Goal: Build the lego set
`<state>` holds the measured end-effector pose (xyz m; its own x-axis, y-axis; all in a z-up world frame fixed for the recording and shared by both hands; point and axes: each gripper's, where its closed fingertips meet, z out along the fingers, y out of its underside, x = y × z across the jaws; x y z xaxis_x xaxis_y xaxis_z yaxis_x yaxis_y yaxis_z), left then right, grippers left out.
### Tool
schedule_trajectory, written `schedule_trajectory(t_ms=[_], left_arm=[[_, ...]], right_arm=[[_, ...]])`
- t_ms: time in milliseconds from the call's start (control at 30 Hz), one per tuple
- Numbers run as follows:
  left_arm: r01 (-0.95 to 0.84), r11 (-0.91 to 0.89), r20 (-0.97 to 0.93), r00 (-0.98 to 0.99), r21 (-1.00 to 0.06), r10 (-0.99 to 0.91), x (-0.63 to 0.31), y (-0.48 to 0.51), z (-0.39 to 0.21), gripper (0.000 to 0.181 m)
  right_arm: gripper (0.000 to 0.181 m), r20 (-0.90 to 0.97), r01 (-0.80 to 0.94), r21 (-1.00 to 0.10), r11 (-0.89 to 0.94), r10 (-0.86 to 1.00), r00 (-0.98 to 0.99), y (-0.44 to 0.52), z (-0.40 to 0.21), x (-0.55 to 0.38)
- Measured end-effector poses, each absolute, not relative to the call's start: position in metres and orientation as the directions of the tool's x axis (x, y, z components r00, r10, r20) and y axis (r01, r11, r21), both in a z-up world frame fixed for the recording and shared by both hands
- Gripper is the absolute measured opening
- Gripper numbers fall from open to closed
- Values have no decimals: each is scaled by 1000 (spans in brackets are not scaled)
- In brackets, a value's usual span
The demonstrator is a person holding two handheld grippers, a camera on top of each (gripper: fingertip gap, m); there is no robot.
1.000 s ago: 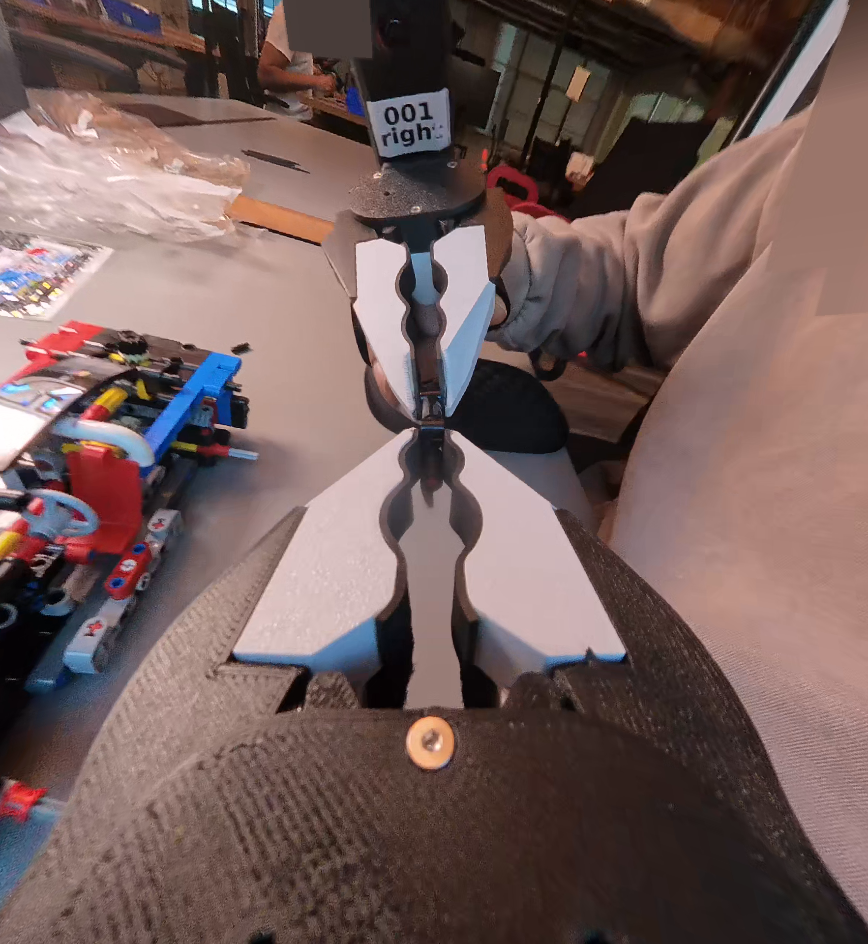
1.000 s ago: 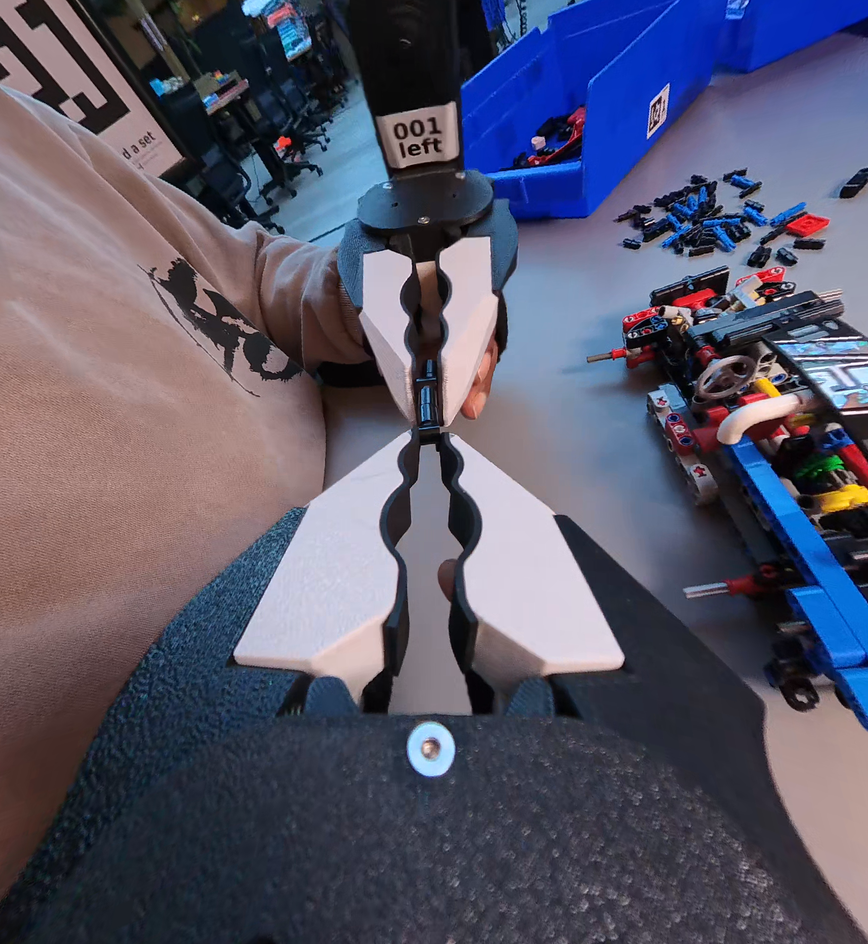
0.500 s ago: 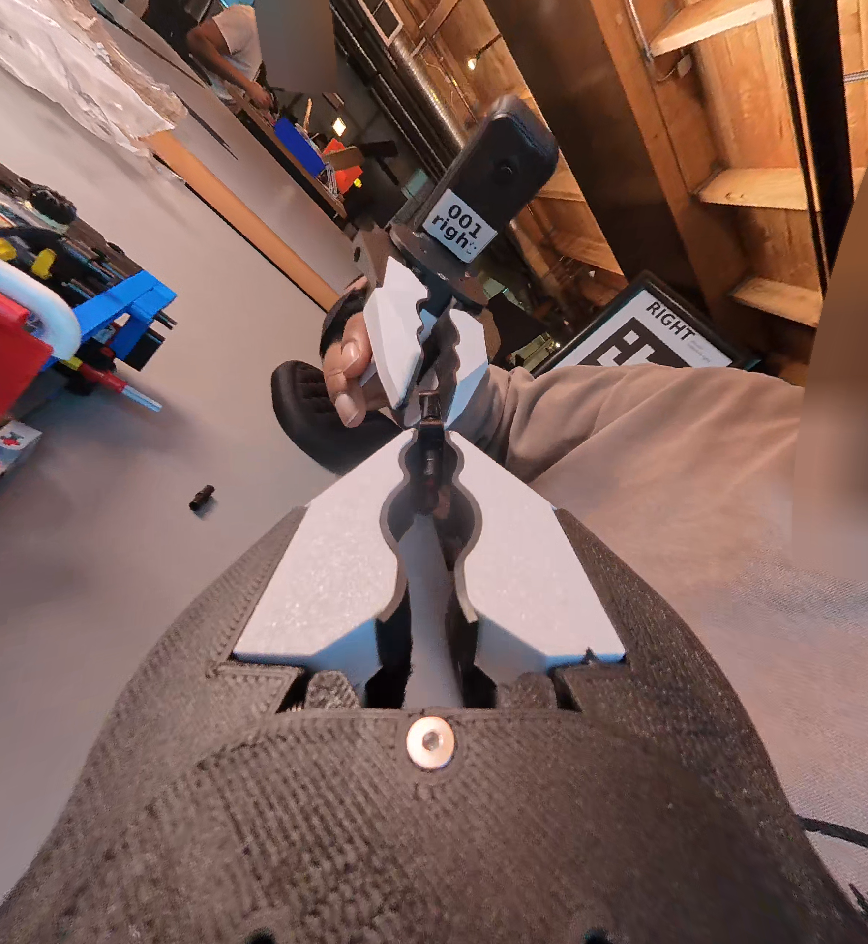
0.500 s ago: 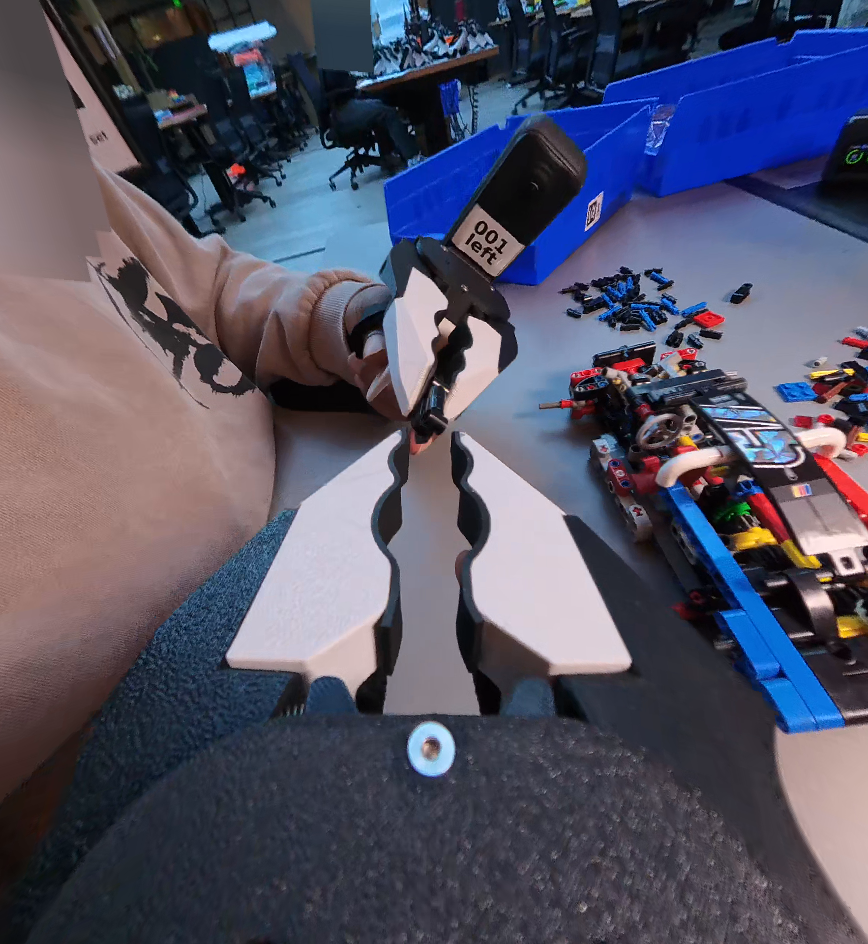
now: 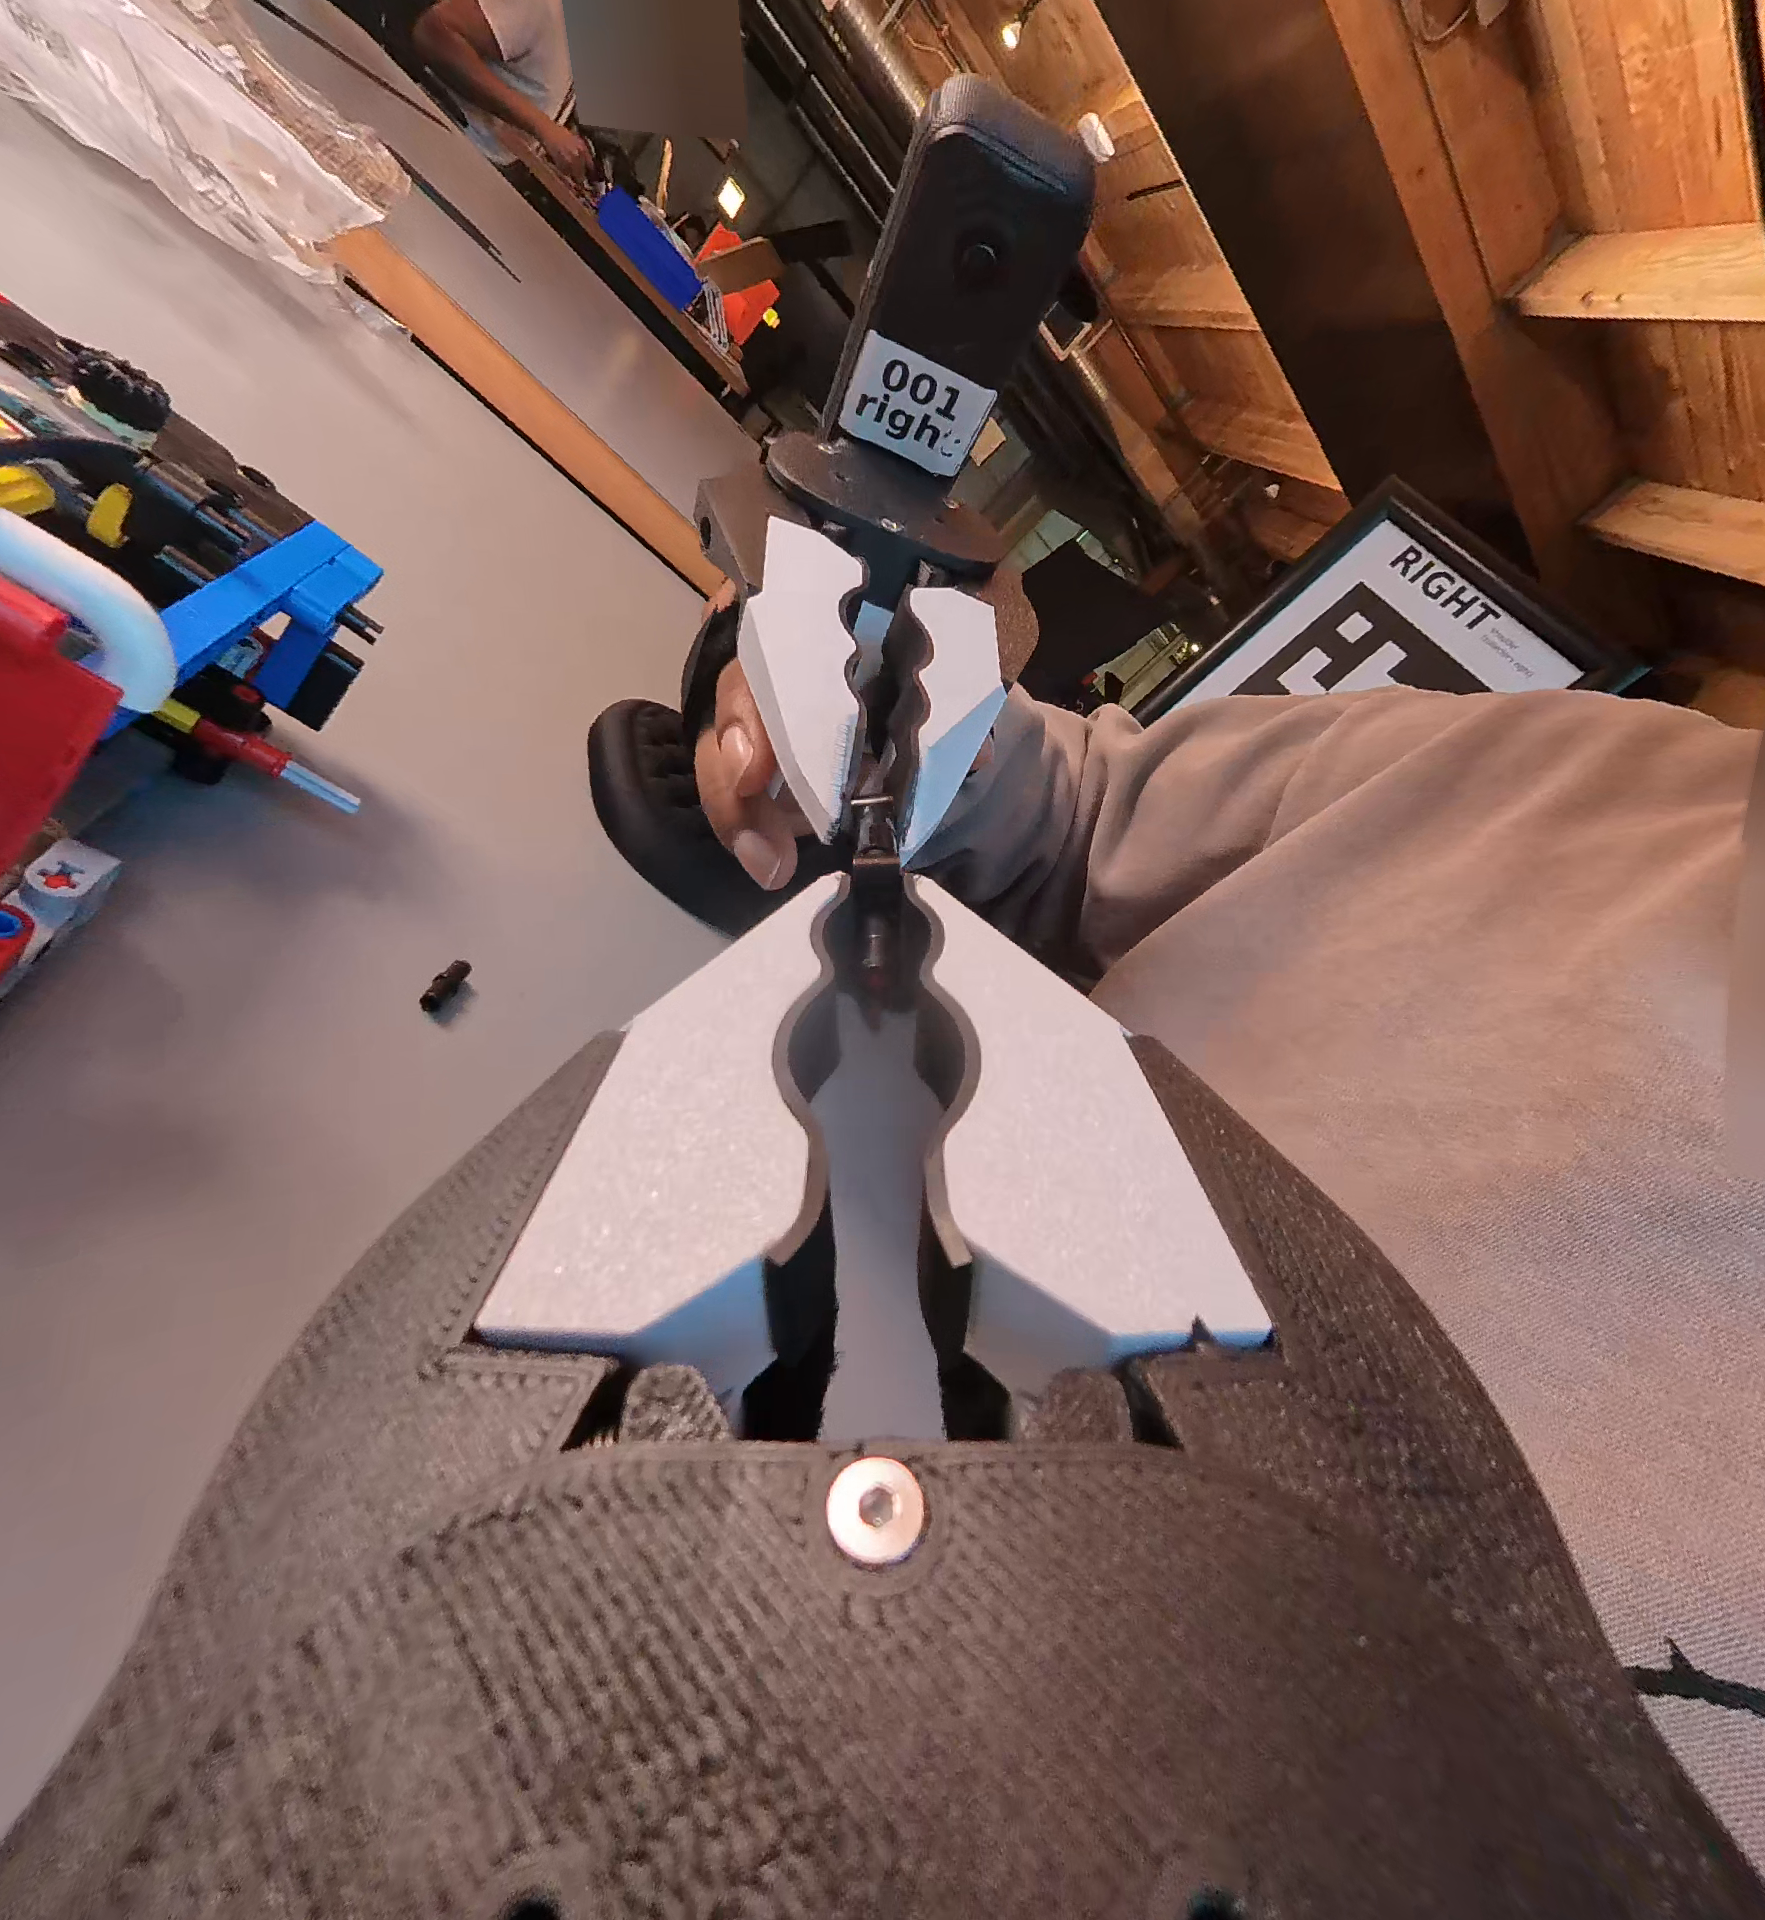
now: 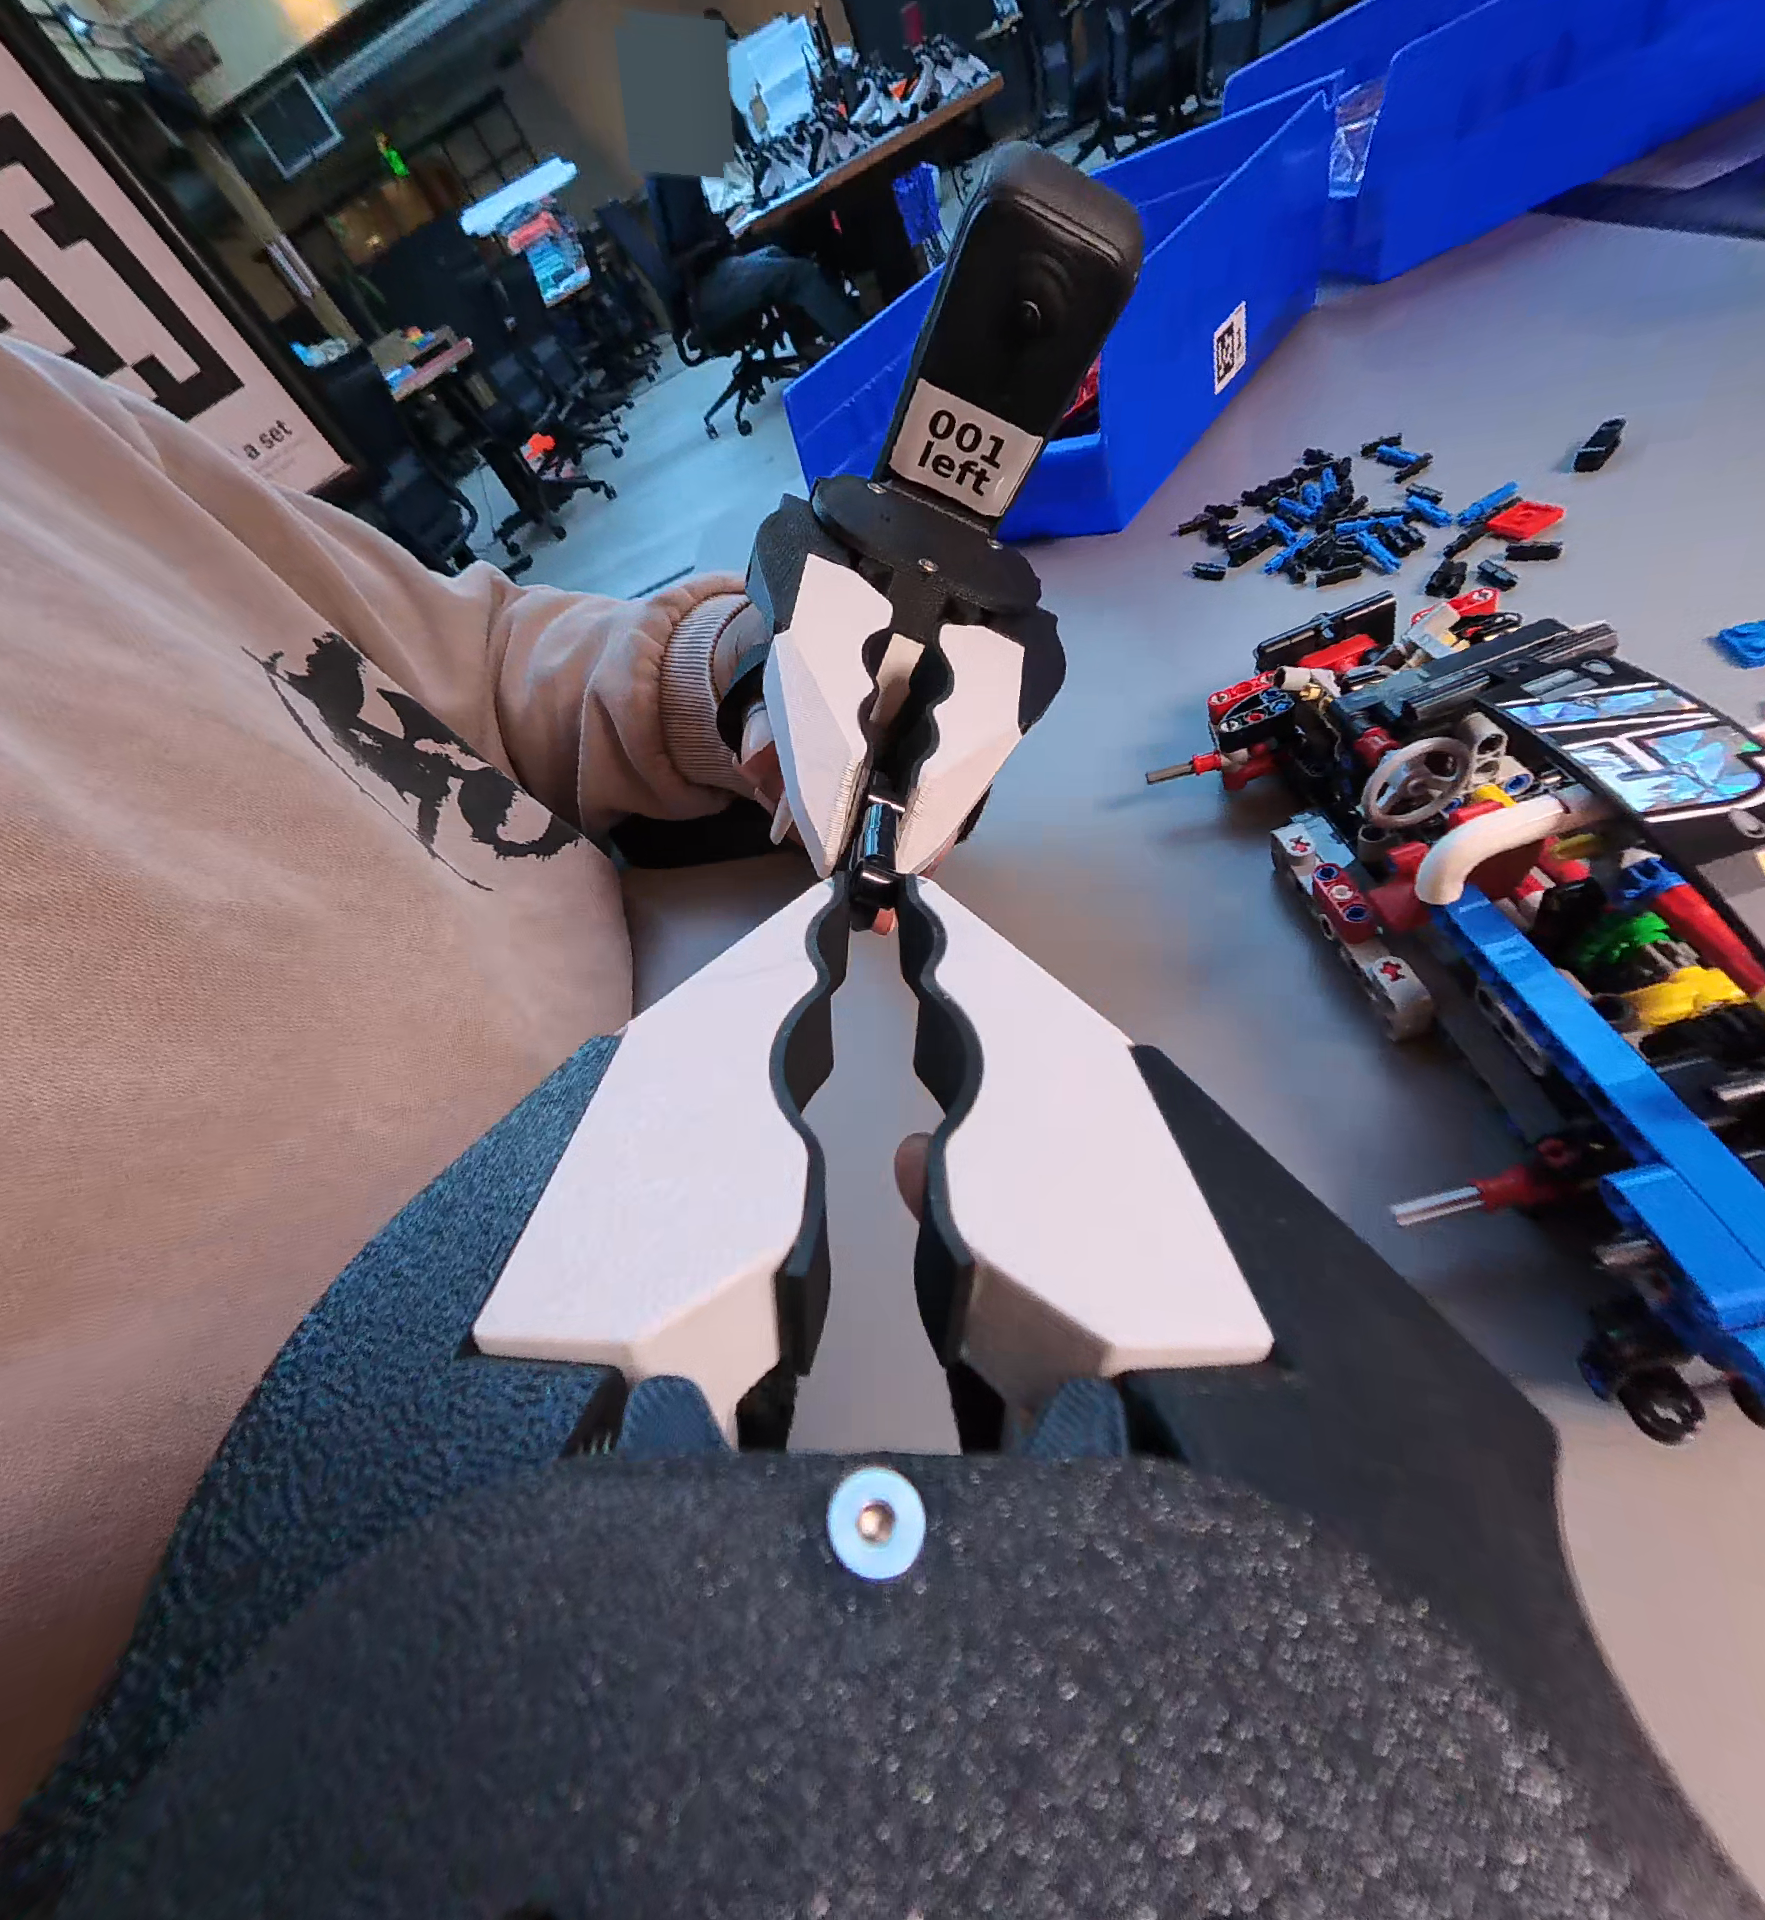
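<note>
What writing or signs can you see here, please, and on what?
Wording is not quoted; the bearers only.
White sticker on the right gripper's camera.
White sticker on the left gripper's camera.
Framed black-and-white poster behind.
Code tag on the blue bin.
Sweatshirt print: no words readable.

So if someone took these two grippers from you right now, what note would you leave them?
Left gripper: shut on a small black piece, held in the air.
Right gripper: tip to tip with the left, pinching the other end of the same piece.
Car model: partly built, on the table.
Loose parts: heaped beyond the car, near the blue bins. One stray black pin lies near the car.
Left: finish this piece, fit it, keep building.
</note>
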<state>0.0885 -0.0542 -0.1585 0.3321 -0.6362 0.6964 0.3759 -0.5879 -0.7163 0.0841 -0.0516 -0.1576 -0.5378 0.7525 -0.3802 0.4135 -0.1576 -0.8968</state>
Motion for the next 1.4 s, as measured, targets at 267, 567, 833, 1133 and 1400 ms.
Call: schedule_trajectory(t_ms=[267,567,833,1133,1400], left_arm=[[279,-630,688,342,-725,-640,91,-61,-169,4],[471,-527,695,333,-708,-637,65,-47,-145,12],[542,-452,682,365,-709,-633,56,-39,-134,4],[464,-566,729,355,-681,-586,54,-44,-149,4],[387,-617,728,363,-686,-581,66,-51,-160,4]], right_arm=[[33,33,291,-927,237,824,-566,-55,-167,87],[11,-29,174,-984,31,943,-331,-42,-140,68],[11,-158,73,-985,-154,985,-62,-41,-139,52],[28,11,315,-936,158,906,-424,-46,-155,69],[12,-488,495,-835,-241,742,-461,-43,-155,50]])
